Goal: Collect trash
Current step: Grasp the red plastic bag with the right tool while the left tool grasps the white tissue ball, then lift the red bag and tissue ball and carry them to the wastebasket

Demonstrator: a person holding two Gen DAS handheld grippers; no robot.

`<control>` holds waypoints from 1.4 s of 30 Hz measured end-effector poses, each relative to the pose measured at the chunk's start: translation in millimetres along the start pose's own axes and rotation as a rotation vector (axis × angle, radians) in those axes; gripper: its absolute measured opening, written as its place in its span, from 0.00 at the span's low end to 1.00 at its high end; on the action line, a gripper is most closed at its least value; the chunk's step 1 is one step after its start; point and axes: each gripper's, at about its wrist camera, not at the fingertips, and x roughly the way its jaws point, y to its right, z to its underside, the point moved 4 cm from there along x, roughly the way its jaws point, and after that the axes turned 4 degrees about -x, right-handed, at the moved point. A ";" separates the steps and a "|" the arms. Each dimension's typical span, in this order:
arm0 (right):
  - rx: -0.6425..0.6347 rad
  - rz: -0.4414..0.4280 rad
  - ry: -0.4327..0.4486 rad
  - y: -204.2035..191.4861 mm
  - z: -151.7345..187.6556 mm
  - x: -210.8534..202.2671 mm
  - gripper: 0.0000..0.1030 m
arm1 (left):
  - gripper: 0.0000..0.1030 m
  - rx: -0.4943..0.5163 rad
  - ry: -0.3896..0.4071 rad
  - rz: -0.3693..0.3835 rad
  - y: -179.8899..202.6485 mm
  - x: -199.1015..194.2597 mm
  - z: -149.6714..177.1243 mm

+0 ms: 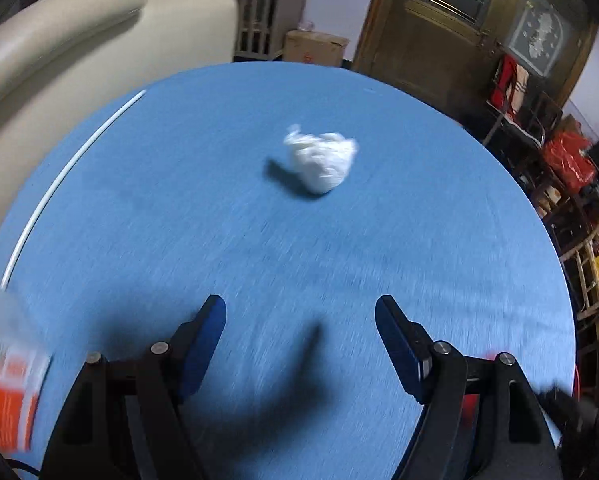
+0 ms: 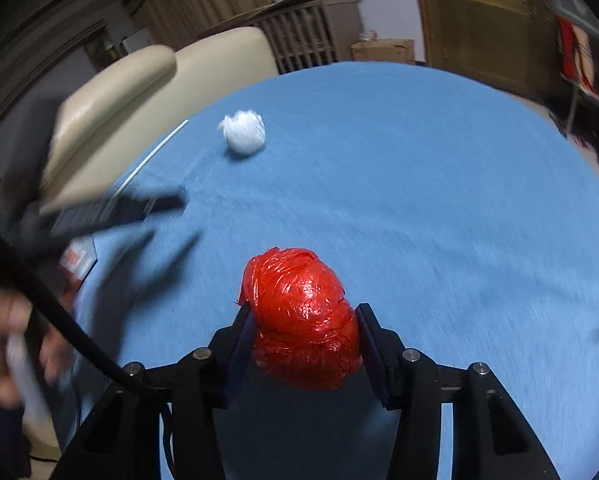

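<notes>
**One ball caught, one still waiting**

Your right gripper [image 2: 305, 316] is squeezing the red crinkly ball [image 2: 305, 316], with a pad on each side of it. That piece is caught, but it is not put away yet, and no bin shows. Your left gripper [image 1: 300, 310] is wide open with nothing in it. The white paper ball [image 1: 321, 158] still sits alone on the blue table [image 1: 439, 240], well ahead of that open claw. Grab it next.

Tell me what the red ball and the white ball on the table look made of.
Red ball: likely crumpled thin plastic film, glossy, with sharp creases and bright glints. White ball: probably crumpled tissue or thin plastic bag, paler and duller; blur leaves it open.
</notes>
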 end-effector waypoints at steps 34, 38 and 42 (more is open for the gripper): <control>0.137 -0.093 0.077 27.6 30.3 -27.0 0.51 | 0.39 0.044 0.129 -0.221 15.8 21.4 -48.6; 0.139 -0.091 0.100 21.1 34.9 -43.9 0.51 | 0.39 0.058 0.139 -0.225 19.2 -7.8 -22.0; 0.151 -0.085 0.118 17.5 47.1 -60.8 0.51 | 0.39 0.053 0.149 -0.214 23.6 -38.9 4.8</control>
